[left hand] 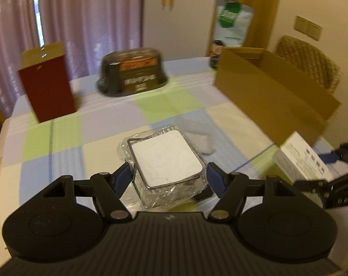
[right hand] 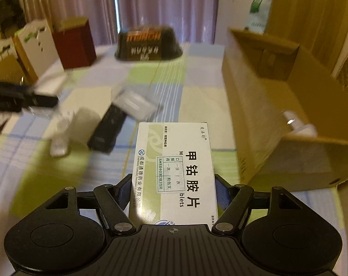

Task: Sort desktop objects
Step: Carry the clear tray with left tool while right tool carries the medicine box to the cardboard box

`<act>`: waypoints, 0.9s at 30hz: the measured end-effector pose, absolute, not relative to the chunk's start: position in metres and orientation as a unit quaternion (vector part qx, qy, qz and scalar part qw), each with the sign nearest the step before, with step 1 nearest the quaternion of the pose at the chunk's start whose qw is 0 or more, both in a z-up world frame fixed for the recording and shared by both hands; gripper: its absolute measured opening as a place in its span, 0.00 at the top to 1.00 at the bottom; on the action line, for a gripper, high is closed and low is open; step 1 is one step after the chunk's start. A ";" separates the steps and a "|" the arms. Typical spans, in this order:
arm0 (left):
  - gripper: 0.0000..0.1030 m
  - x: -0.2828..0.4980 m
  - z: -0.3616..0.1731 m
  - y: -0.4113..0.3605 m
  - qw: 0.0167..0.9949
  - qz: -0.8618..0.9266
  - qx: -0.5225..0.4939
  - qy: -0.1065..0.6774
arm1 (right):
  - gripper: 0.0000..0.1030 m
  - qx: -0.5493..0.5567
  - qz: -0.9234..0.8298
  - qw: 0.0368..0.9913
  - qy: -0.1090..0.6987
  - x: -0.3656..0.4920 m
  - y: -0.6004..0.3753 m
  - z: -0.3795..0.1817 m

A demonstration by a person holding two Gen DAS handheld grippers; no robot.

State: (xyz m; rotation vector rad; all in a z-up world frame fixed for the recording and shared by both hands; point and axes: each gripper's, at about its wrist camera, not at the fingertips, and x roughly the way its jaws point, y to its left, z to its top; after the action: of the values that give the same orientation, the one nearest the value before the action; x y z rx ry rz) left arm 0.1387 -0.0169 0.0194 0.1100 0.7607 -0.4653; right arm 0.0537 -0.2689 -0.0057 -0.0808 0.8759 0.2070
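The left tongs (left hand: 169, 177) clamp a film-wrapped clear box (left hand: 166, 165) above the near worktop (left hand: 59, 138). The right tongs (right hand: 172, 192) grip a medicine carton (right hand: 174, 168) lengthwise (probably bound for the open cardboard box (right hand: 277, 105) at right).

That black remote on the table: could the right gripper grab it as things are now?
Probably not yet. The right gripper is shut on the medicine box, so its fingers are full, though the black remote lies uncovered just ahead-left.
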 end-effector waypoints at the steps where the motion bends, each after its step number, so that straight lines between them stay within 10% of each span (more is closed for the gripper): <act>1: 0.36 0.137 0.023 -0.025 0.900 -0.234 0.056 0.364 | 0.32 -0.039 0.097 0.903 0.417 0.052 -0.272 0.002; 27: 0.36 0.130 0.074 -0.178 0.876 -0.352 0.096 0.315 | 0.32 -0.013 0.012 0.941 0.338 0.053 -0.380 0.106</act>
State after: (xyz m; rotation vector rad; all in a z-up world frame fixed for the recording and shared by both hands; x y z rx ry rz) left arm 0.1301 -0.1781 0.0736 0.2012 0.6565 -0.7338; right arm 0.0529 -0.3801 0.1058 -0.0270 0.6890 0.0246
